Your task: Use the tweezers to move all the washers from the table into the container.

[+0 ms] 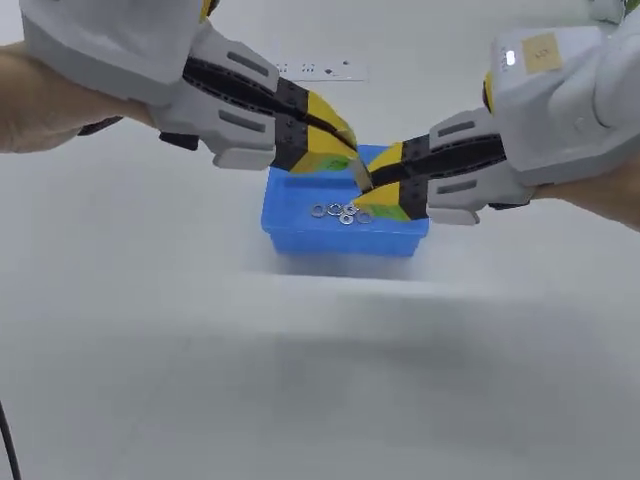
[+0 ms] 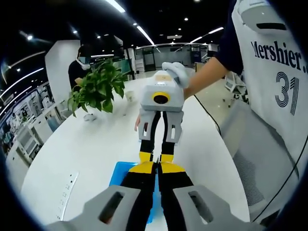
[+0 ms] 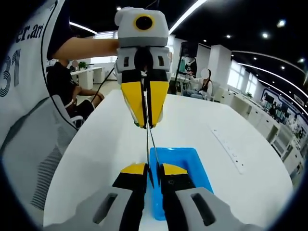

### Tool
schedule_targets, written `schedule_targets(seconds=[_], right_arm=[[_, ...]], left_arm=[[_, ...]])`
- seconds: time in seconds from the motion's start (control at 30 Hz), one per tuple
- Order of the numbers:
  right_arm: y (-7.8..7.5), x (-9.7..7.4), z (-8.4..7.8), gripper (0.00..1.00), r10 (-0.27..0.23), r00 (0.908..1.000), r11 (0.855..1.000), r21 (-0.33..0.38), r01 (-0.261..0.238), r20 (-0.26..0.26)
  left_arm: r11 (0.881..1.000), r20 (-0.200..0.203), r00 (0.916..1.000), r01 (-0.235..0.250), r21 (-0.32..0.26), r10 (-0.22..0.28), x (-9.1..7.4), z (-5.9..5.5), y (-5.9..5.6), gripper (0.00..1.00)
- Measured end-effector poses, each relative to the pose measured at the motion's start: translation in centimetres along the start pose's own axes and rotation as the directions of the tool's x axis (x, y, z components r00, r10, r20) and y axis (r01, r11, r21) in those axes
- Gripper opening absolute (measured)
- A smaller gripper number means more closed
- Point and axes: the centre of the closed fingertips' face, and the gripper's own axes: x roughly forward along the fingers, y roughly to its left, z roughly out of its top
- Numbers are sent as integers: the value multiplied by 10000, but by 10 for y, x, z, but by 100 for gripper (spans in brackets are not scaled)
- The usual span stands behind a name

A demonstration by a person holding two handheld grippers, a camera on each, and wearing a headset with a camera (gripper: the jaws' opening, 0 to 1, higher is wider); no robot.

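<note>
Both pinching tweezers [image 3: 148, 142], left gripper [image 1: 348, 158], right gripper [image 1: 370, 195]

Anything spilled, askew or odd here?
No spill: the washers lie clustered inside the blue container, which sits flat on the table. One oddity: the tweezers span between the left gripper and right gripper, pinched at both ends above the container, so neither end looks free to pick.

Open-plan office w/ dark ceiling [image 3: 250, 19], strip lights [image 2: 144, 34]; white surface [image 1: 300, 380], potted plant [image 2: 96, 89], grey mesh chair [image 3: 38, 159], desks [image 3: 250, 103] in bkgd.
</note>
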Motion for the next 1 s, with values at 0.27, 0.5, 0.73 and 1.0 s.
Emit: schedule_targets(seconds=[0.27,0.5,0.73,1.0], right_arm=[[21,-5,4,8,244,9986,9988,-424,-263,-459],[36,-2,0,8,469,9943,9972,-540,-522,-958],[47,8,-22,8,742,9801,9941,-648,-874,-1842],[51,28,-47,8,1115,9610,9897,-587,-1303,-2529]], left_arm=[[9992,54,9999,-144,-362,146,-9,-4,-20,5],[9980,-302,9995,-131,-623,113,-11,-20,-29,5],[9927,-765,9970,-27,-1208,-66,-2,-57,-40,5],[9817,-990,9949,12,-1904,-204,10,-94,-42,5]])
